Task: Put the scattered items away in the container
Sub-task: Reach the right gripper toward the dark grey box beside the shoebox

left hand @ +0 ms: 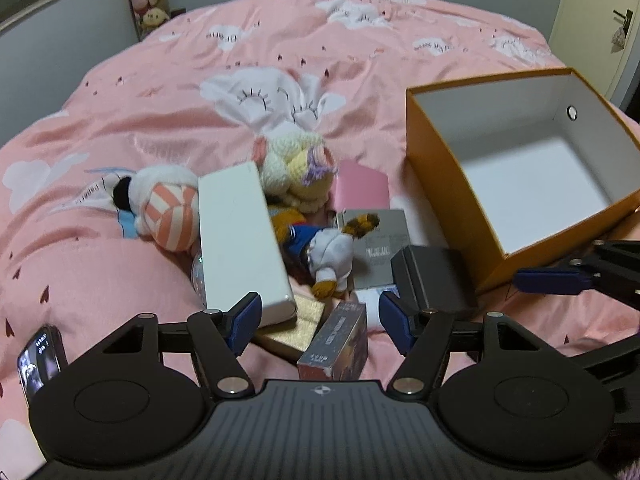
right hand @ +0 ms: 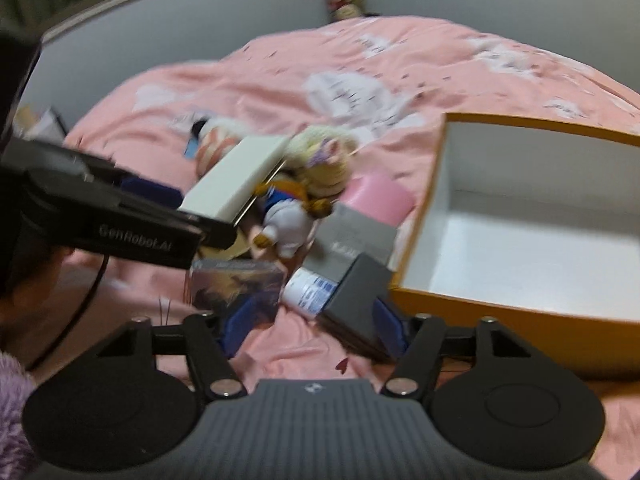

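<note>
On the pink bed cover a heap of scattered items lies just left of the orange box, which stands empty with its mouth up, near enough for short carries. The left tongs hang spread and released over the near edge of the heap, with a printed card box and a gold box between the blue pads, which press on neither. The long white box leans on the plush toys beside them. The right tongs are parted too; the right pad lies against the dark grey box, likely the next pick, but a firm grip cannot be told through the blur.
</note>
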A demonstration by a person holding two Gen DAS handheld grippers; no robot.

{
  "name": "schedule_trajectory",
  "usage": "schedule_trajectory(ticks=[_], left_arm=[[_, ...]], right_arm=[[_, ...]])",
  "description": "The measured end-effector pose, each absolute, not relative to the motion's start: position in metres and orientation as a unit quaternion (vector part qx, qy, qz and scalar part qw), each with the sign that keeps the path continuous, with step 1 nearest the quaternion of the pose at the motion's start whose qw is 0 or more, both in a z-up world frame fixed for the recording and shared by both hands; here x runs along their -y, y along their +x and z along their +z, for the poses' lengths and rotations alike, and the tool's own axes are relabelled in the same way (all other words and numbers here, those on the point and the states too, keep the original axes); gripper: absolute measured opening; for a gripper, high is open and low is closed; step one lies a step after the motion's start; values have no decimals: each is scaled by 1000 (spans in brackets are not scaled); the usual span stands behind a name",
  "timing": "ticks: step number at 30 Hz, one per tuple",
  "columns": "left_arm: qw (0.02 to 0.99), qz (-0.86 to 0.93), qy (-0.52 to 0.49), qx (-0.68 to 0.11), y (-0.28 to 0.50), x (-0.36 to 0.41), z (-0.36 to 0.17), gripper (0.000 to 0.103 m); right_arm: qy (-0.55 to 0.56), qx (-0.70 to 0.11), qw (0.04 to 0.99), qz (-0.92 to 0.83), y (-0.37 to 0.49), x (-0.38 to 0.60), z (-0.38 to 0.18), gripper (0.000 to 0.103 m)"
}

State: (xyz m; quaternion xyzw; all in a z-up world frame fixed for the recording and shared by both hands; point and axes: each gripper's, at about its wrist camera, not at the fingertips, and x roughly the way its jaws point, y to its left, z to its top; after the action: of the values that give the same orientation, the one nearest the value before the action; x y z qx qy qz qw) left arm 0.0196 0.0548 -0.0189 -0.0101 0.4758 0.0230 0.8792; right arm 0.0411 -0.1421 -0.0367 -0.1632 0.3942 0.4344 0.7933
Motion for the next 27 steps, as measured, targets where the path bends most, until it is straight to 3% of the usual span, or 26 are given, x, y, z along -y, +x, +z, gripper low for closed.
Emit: schedule_trajectory(ticks=[8,20,27], left_arm=[[870,22,-22,-492,24,-65,-32,74],[881,16,-22,-471,31,-71,-35,74],[886,18,-33,-462,36,-75,-34,74]], right_arm=[[-244,-419,767,419,49,109,-74,56],[-373,-359,771,372,38,78,-99,55],[-427,-341,767,336,25,64,-117,63]])
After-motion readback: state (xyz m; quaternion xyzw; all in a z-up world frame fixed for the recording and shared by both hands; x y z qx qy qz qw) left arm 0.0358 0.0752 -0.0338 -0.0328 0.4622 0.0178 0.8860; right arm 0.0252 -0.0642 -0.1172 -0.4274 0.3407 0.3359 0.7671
